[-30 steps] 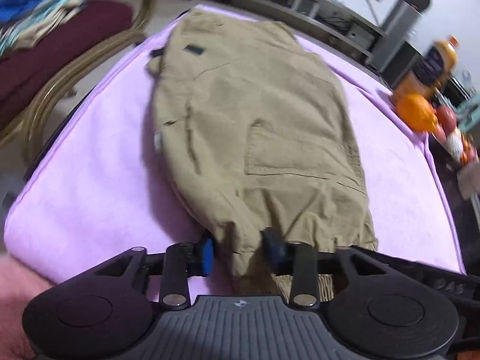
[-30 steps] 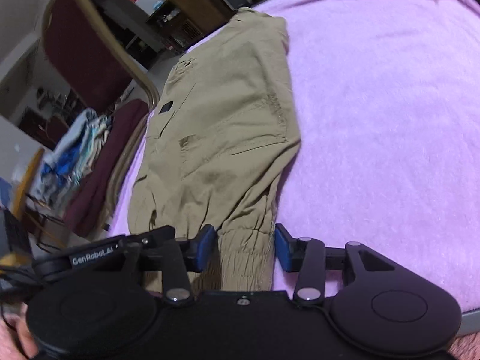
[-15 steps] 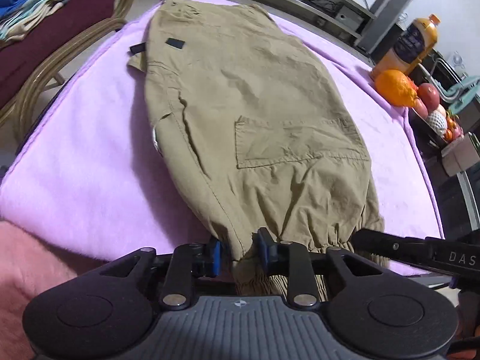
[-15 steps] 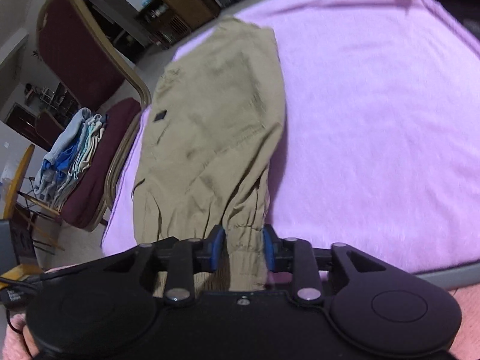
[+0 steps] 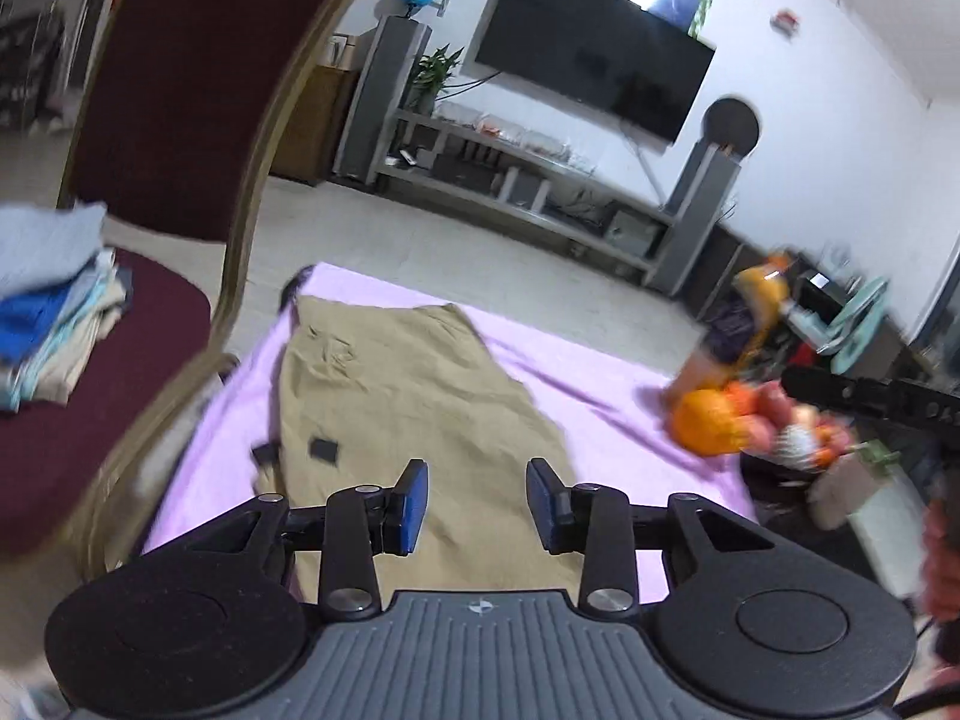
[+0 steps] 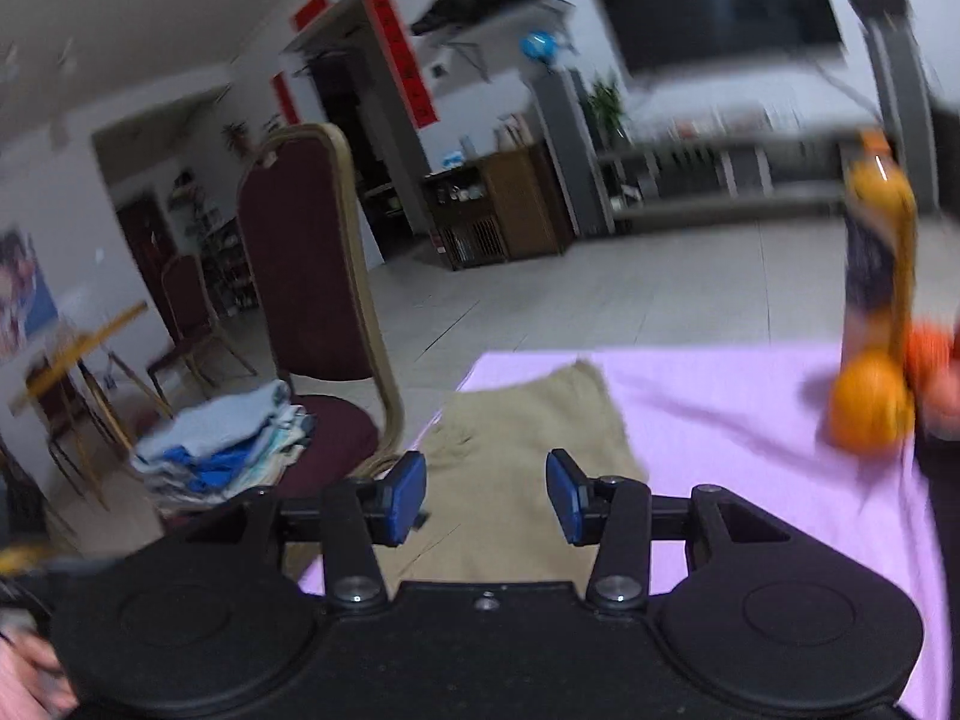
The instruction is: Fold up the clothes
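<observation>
Tan trousers [image 5: 408, 396] lie flat along the purple cloth [image 5: 600, 396] on the table, waist end far from me. My left gripper [image 5: 478, 504] hovers above their near part. Its blue pads [image 5: 414, 507] stand apart with both inner faces bare, and the fabric shows only through the gap. In the right wrist view the trousers [image 6: 516, 420] lie on the purple cloth [image 6: 720, 420]. Above them my right gripper [image 6: 486, 495] is raised too, its jaws opening with nothing pinched between them. The cuffs are hidden under the gripper bodies.
A maroon chair [image 5: 198, 90] stands at the table's left with a stack of folded clothes [image 5: 48, 312] on its seat. An orange drink bottle [image 5: 750, 324] and fruit [image 5: 708, 426] sit at the table's right edge. A wall TV [image 5: 594, 54] and low shelf lie beyond.
Both grippers were closed around the trouser cuffs half a second ago. Now their jaws stand wider with no cuff between them, and both have risen and tilted up to show the room.
</observation>
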Demonstrator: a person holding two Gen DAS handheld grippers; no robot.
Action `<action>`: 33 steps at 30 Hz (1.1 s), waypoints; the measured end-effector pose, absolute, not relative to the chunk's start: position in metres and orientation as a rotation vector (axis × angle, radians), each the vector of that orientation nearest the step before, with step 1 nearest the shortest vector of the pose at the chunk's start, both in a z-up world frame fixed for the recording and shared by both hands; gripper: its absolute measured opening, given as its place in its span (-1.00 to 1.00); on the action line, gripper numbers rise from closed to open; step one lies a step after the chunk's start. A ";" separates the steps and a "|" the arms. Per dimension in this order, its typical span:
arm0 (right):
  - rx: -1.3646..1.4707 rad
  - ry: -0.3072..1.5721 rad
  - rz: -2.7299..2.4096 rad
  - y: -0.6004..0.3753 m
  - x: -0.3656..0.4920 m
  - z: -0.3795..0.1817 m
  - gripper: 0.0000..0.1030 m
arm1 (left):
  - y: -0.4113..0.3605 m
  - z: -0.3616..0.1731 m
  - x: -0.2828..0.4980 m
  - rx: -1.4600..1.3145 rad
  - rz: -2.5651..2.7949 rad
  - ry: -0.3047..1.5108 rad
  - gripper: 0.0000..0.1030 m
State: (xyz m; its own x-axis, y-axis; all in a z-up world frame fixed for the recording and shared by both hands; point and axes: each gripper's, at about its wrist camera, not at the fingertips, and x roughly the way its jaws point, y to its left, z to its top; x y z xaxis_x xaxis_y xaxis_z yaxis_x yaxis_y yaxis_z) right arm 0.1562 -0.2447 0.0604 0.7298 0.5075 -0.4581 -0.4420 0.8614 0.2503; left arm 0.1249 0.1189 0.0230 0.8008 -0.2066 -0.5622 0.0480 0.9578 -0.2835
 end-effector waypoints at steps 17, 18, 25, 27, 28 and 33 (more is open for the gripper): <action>0.664 1.235 0.875 -0.187 0.391 -0.186 -0.60 | 0.124 -0.122 0.348 -0.251 -0.171 0.925 -0.82; 0.687 1.204 0.865 -0.188 0.400 -0.187 -0.59 | 0.128 -0.122 0.359 -0.256 -0.169 0.914 -0.81; 0.698 0.968 0.725 -0.205 0.454 -0.185 -0.69 | 0.153 -0.120 0.410 -0.135 0.045 0.777 -0.78; 0.676 0.909 0.650 -0.210 0.462 -0.188 -0.92 | 0.165 -0.123 0.416 -0.153 0.095 0.756 -0.75; 0.689 0.881 0.620 -0.215 0.463 -0.191 -1.00 | 0.172 -0.124 0.418 -0.173 0.105 0.751 -0.75; 0.693 0.752 0.358 -0.234 0.447 -0.191 -0.98 | 0.164 -0.097 0.408 -0.077 0.315 0.656 -0.74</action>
State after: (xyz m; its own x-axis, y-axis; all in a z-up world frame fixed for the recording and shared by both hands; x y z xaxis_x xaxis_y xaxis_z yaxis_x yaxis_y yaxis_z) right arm 0.4472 -0.2338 -0.1910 0.6854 0.5284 -0.5011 -0.0563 0.7245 0.6870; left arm 0.4082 0.1639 -0.0968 0.7465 0.2638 -0.6108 -0.3120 0.9496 0.0288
